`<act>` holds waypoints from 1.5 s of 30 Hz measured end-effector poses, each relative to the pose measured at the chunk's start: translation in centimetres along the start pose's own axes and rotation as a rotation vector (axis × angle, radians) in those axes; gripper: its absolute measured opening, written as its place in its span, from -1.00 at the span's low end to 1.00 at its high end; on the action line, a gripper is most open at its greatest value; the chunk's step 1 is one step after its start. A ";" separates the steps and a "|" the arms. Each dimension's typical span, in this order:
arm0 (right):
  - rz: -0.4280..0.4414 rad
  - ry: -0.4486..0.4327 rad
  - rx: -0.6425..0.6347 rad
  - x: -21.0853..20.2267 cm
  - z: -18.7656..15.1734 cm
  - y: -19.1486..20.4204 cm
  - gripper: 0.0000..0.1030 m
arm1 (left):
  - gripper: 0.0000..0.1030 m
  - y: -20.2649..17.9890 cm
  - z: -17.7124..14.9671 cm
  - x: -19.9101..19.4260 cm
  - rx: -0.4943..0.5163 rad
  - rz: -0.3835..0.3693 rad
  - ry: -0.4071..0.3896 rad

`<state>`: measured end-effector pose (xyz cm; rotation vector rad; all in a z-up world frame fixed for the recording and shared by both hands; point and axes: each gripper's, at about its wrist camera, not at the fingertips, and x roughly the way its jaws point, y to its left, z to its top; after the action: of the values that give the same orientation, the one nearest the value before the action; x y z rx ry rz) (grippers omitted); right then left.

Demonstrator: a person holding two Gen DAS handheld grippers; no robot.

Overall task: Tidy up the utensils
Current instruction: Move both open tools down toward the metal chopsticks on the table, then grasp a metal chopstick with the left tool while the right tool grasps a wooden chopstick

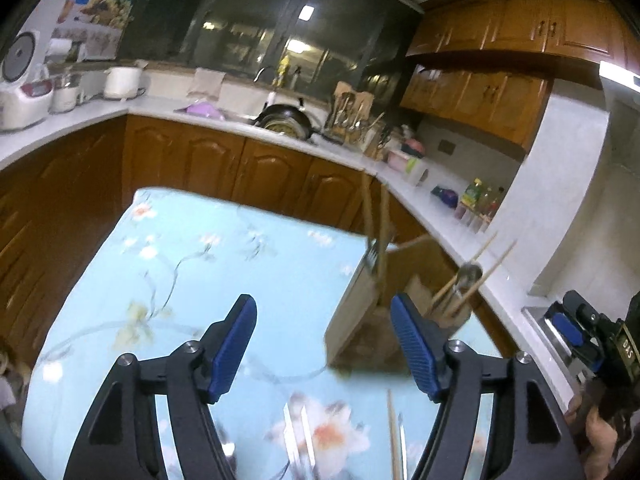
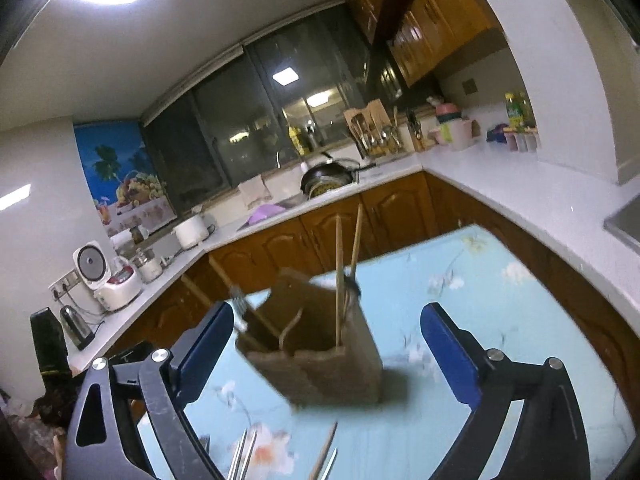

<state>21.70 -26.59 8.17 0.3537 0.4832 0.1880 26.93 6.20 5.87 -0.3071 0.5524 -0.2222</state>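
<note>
A pale blue, white-flowered tablecloth (image 1: 192,264) filled the lower frame; the utensil holder (image 2: 332,364) was brown, and the pads (image 1: 234,344) were dark blue.

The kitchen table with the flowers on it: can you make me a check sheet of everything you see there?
Surface: table with a light blue flowered cloth.
Job's things: brown utensil holder stands on the cloth, with wooden chopsticks and other handles sticking up; loose metal and wooden chopsticks lie at the near edge.
Clutter: nothing else seen on the cloth.
Grippers: left gripper open, nothing between its pads; right gripper open, the holder in front of its gap, pads not touching it.
Cables: cords run by the kettle on the counter.
Surroundings: rice cooker, wok at the sink, wooden cabinets, dark window.
</note>
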 end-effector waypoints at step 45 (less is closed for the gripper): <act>-0.020 0.323 -0.062 3.7 -11.3 1.4 0.85 | 0.20 -1.0 -5.3 -3.9 0.020 0.106 0.278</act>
<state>19.30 -21.14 -2.17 0.2579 0.7971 0.2420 20.64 5.16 3.79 -0.2278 0.8390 -0.1685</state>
